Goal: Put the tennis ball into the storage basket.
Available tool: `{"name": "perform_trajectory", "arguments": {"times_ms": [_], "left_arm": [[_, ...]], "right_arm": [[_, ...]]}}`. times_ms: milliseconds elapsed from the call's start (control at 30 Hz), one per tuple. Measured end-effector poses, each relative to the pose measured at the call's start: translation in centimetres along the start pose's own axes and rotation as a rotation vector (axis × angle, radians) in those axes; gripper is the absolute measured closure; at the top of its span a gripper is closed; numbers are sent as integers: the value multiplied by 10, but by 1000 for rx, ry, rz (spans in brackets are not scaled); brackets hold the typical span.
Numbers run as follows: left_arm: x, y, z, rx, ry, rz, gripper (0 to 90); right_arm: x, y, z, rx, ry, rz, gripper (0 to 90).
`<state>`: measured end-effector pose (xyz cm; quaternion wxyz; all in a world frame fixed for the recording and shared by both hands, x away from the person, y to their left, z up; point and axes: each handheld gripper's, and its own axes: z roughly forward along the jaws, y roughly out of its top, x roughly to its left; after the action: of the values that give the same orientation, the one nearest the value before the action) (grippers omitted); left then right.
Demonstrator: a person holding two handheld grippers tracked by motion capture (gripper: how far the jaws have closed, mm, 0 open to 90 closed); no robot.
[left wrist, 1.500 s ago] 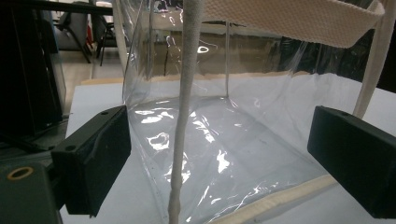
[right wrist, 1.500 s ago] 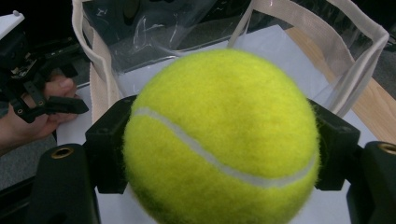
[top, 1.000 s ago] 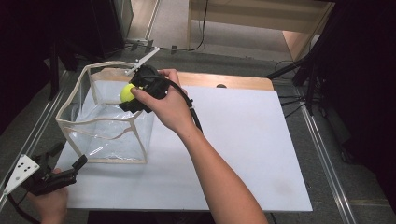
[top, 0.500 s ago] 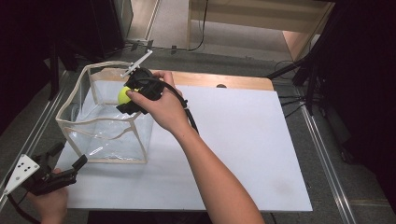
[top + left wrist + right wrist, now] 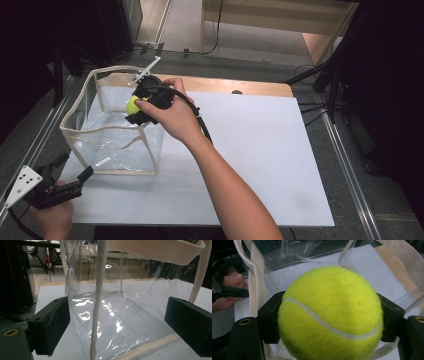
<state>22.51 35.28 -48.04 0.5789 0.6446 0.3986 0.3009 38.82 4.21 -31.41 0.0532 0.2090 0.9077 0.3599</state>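
Clamping a yellow tennis ball (image 5: 329, 315) between its two black jaws, our right gripper (image 5: 134, 107) hangs over the open top of the clear plastic bag (image 5: 107, 135) at the upper left of the high view, the ball (image 5: 132, 104) just inside the cream-trimmed rim. Our right hand (image 5: 172, 117) wraps the tool, forearm running down to the bottom edge. At lower left, our left gripper (image 5: 75, 170) sits near the bag's front corner with jaws spread wide and nothing between them; its own view looks at the bag's cream seam (image 5: 98, 302). Bag and grippers stand on a white board (image 5: 260, 150).
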Motion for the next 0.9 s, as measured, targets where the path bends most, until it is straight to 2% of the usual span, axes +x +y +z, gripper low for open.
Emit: {"name": "perform_trajectory", "arguments": {"times_ms": [133, 200, 233, 433, 667, 733, 900], "left_arm": [[0, 0, 0, -1, 0, -1, 65], [0, 0, 0, 0, 0, -2, 65], [-1, 0, 0, 1, 0, -2, 65], [-1, 0, 0, 0, 0, 0, 65], [-1, 0, 0, 1, -1, 1, 65], [-1, 0, 0, 4, -2, 4, 65], [-1, 0, 0, 7, 0, 7, 65]], "right_arm": [[2, -1, 0, 10, 4, -13, 221], [3, -2, -1, 15, 7, -12, 185], [3, -2, -2, -1, 7, -25, 164], [4, -5, -14, -33, 14, -21, 95], [5, -16, -28, -69, -7, -15, 85], [5, -19, -32, -80, -7, -9, 7], [5, -28, -38, -95, -14, -1, 5]]}}
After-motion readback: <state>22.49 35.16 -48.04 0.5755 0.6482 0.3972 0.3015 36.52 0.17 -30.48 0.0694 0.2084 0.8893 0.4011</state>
